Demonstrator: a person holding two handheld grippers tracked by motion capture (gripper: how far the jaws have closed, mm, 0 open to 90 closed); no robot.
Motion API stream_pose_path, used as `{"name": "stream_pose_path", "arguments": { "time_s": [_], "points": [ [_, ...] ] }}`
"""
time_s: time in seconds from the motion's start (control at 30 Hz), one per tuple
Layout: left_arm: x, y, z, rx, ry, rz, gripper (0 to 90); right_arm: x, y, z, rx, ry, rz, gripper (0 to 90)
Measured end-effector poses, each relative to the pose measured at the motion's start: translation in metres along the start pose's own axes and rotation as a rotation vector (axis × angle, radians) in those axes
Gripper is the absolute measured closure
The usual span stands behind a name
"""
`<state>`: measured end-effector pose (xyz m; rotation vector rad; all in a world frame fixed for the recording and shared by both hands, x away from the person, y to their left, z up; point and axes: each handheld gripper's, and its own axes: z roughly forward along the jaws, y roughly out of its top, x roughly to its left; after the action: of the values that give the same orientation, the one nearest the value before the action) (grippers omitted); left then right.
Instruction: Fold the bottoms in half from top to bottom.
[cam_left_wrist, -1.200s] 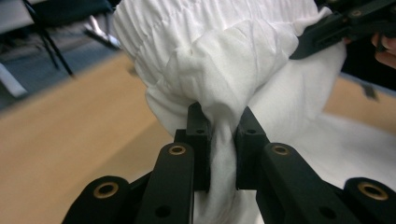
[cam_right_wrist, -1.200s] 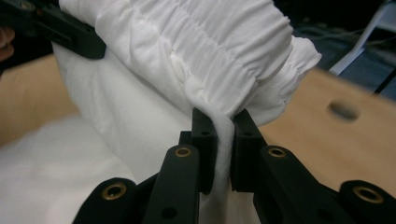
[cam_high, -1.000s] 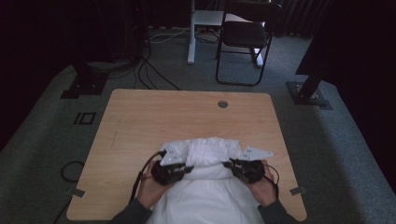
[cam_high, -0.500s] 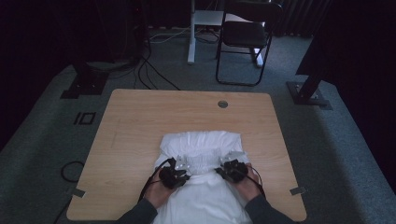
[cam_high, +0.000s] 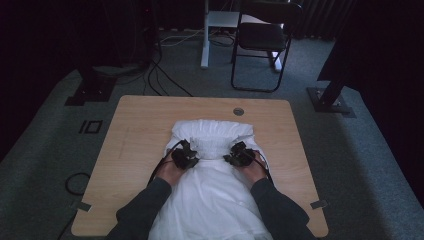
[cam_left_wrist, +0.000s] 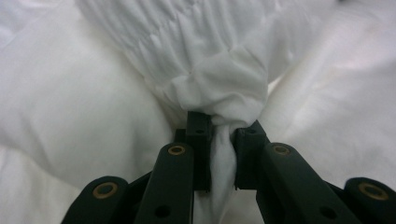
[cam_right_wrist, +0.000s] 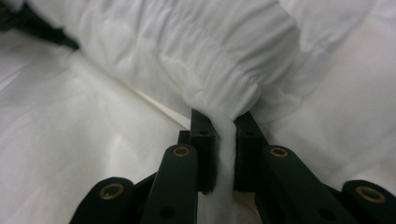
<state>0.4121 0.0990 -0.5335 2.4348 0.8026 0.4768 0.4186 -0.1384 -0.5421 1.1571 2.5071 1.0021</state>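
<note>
A white cloth garment (cam_high: 212, 192) with a gathered, elastic-looking band (cam_high: 212, 142) lies on the wooden table (cam_high: 140, 125), reaching from the middle to the near edge. My left gripper (cam_high: 187, 156) is shut on a bunched fold of the white cloth (cam_left_wrist: 222, 154) at the band's left end. My right gripper (cam_high: 239, 155) is shut on a fold of the cloth (cam_right_wrist: 224, 154) at the band's right end. Both hands rest on the cloth, about a hand's width apart. The far part of the cloth is folded over toward the middle.
A round cable hole (cam_high: 238, 111) sits near the table's far edge. Beyond the table stand a black chair (cam_high: 262, 40) and a white desk leg (cam_high: 205, 35). Cables (cam_high: 160, 75) run over the grey carpet. Stand feet (cam_high: 87, 92) (cam_high: 330, 100) flank the table.
Both hands have moved away from me toward the middle of the table, carrying the gathered band with them. The cloth now lies farther up the table and the grippers stand closer together.
</note>
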Motion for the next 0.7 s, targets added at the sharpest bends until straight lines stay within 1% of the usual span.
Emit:
{"name": "stream_pose_path", "arguments": {
  "time_s": [0.03, 0.07, 0.1, 0.13, 0.17, 0.23, 0.27, 0.3, 0.33, 0.37, 0.4, 0.47, 0.5, 0.53, 0.57, 0.6, 0.63, 0.67, 0.7],
  "points": [
    [0.005, 0.002, 0.001, 0.009, 0.009, 0.009, 80.4, 0.003, 0.002, 0.002, 0.002, -0.004, -0.002, 81.1],
    [0.005, 0.002, 0.001, 0.009, 0.009, 0.009, 80.4, 0.003, 0.002, 0.002, 0.002, -0.004, -0.002, 81.1],
    [0.013, 0.005, 0.003, 0.030, 0.035, 0.025, 80.4, 0.005, 0.006, 0.006, -0.008, -0.003, 0.001, 80.7],
    [0.013, 0.005, 0.003, 0.030, 0.035, 0.025, 80.4, 0.005, 0.006, 0.006, -0.008, -0.003, 0.001, 80.7],
    [0.019, 0.009, 0.006, 0.043, 0.058, 0.031, 80.4, 0.003, 0.010, 0.011, -0.017, 0.012, 0.015, 80.3],
    [0.019, 0.009, 0.006, 0.043, 0.058, 0.031, 80.3, 0.001, 0.012, 0.013, -0.020, 0.014, 0.019, 80.3],
    [0.027, 0.016, 0.012, 0.054, 0.081, 0.008, 80.3, -0.006, 0.020, 0.020, -0.029, -0.002, 0.011, 80.3],
    [0.029, 0.017, 0.014, 0.050, 0.086, -0.005, 80.4, -0.009, 0.025, 0.023, -0.031, -0.015, 0.013, 80.2],
    [0.030, 0.018, 0.016, 0.039, 0.084, -0.023, 80.4, -0.014, 0.029, 0.026, -0.034, -0.032, 0.009, 80.1],
    [0.030, 0.018, 0.016, 0.039, 0.084, -0.023, 80.4, -0.019, 0.033, 0.028, -0.035, -0.047, 0.015, 79.9],
    [0.032, 0.019, 0.017, 0.029, 0.080, -0.042, 80.4, -0.019, 0.033, 0.028, -0.035, -0.047, 0.015, 79.9],
    [0.036, 0.020, 0.020, 0.015, 0.074, -0.079, 80.4, -0.027, 0.042, 0.034, -0.036, -0.075, 0.047, 79.7],
    [0.037, 0.021, 0.021, 0.014, 0.073, -0.090, 80.5, -0.027, 0.048, 0.037, -0.029, -0.104, 0.042, 79.9],
    [0.040, 0.022, 0.021, 0.015, 0.063, -0.110, 80.5, -0.026, 0.049, 0.038, -0.024, -0.111, 0.034, 80.0],
    [0.040, 0.022, 0.021, 0.015, 0.063, -0.110, 80.5, -0.026, 0.049, 0.038, -0.024, -0.111, 0.034, 80.0],
    [0.042, 0.022, 0.020, 0.011, 0.044, -0.131, 80.7, -0.024, 0.052, 0.037, -0.012, -0.117, 0.005, 80.6],
    [0.042, 0.022, 0.020, 0.011, 0.044, -0.131, 80.8, -0.024, 0.052, 0.037, -0.012, -0.117, 0.005, 80.6],
    [0.043, 0.023, 0.017, 0.006, 0.034, -0.136, 81.1, -0.026, 0.052, 0.032, -0.022, -0.103, 0.003, 81.2],
    [0.045, 0.024, 0.008, -0.023, 0.027, -0.144, 81.2, -0.026, 0.052, 0.029, -0.030, -0.095, 0.011, 81.4]
  ]
}}
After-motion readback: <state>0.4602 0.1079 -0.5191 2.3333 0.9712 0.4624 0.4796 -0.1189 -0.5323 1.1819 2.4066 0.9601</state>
